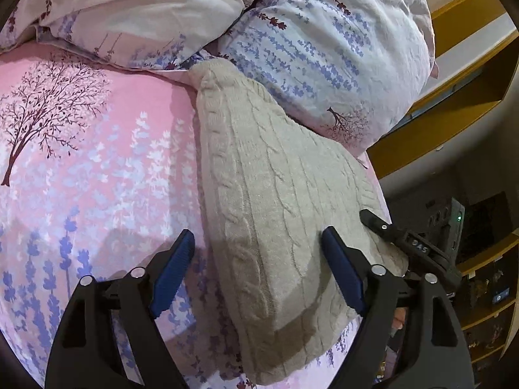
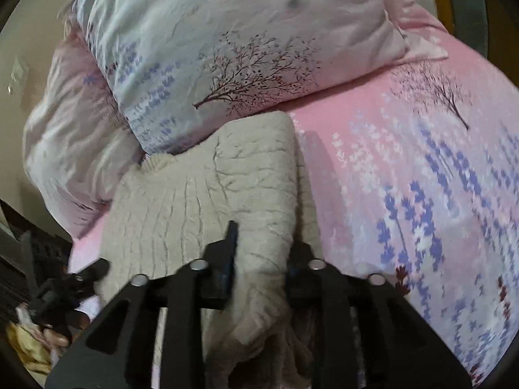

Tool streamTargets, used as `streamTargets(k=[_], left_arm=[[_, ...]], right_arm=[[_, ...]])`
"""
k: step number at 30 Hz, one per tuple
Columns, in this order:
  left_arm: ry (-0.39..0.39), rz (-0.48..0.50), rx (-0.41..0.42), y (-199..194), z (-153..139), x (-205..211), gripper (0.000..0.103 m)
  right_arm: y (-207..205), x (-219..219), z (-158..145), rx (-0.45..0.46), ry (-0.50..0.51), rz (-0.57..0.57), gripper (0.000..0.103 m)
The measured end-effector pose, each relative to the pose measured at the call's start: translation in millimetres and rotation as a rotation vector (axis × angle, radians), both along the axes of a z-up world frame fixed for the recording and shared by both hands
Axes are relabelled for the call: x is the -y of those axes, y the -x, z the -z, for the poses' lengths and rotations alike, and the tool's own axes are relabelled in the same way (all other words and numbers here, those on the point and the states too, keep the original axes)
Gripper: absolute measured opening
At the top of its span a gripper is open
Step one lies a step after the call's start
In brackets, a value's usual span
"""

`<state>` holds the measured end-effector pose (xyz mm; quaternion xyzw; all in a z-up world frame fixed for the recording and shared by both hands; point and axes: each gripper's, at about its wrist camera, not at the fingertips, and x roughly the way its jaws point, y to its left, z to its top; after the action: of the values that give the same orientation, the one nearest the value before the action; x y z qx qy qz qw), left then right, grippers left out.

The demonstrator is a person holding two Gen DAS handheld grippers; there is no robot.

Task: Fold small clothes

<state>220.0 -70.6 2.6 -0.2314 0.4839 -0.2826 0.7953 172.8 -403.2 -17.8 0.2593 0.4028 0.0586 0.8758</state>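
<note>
Sweater (image 1: 275,194) first: cream, cable-knit, lying on the pink sheet (image 1: 97,178) and running from the pillows down to the near edge of the bed. Its far end tucks against the flowered pillow (image 1: 324,48), touching it, with a second pillow (image 1: 136,6) to the left of that. In the left wrist view its left edge is a long, clean line, and beyond it the sheet spreads flat and bare, plenty of room on that side. On the right there is little: the sweater's right edge sits close to the side of the bed, with wooden shelves (image 1: 454,123) and a dark room past it.

Left gripper (image 1: 256,246) is spread wide over the near end of the sweater. One blue pad (image 1: 175,269) hangs over bare sheet just left of the knit edge, the other over the cloth itself; nothing is caught between them.

Right gripper (image 2: 259,253) is another story. In its own view, which is blurred, the jaws are narrow with a thick bunch of knit gathered up between them at the near hem. The cloth fills the gap and looks pinched, though the right pad is buried under the fold. The same view shows sheet open to the right, and the left gripper's tip (image 2: 94,269) at the sweater's left edge.
</note>
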Motion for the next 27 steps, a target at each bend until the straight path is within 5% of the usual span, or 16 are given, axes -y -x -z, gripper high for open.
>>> streamTargets(k=[10, 11, 12, 15, 21, 22, 25, 27], left_arm=[[0.01, 0.012, 0.001, 18, -3, -6, 0.065], [0.009, 0.011, 0.004, 19, -3, -6, 0.062], [0.005, 0.009, 0.011, 21, -3, -6, 0.056], [0.013, 0.023, 0.042, 23, -6, -7, 0.042], [0.041, 0.032, 0.027, 21, 1, -16, 0.042], [0.038, 0.032, 0.028, 21, 1, -16, 0.043], [0.053, 0.017, 0.021, 21, -1, -19, 0.051], [0.056, -0.016, 0.035, 20, -6, -24, 0.066]], right_arm=[[60, 10, -12, 0.046, -0.055, -0.045, 0.036], [63, 8, -11, 0.043, -0.055, -0.056, 0.032], [63, 7, -10, 0.043, -0.051, -0.068, 0.006], [68, 1, -13, 0.078, -0.006, -0.061, 0.007], [61, 9, 16, -0.013, -0.039, -0.04, 0.009], [62, 9, 15, -0.007, -0.038, -0.038, 0.012], [65, 14, 4, 0.006, -0.031, -0.02, 0.048], [65, 21, -4, 0.039, -0.064, -0.011, 0.061]])
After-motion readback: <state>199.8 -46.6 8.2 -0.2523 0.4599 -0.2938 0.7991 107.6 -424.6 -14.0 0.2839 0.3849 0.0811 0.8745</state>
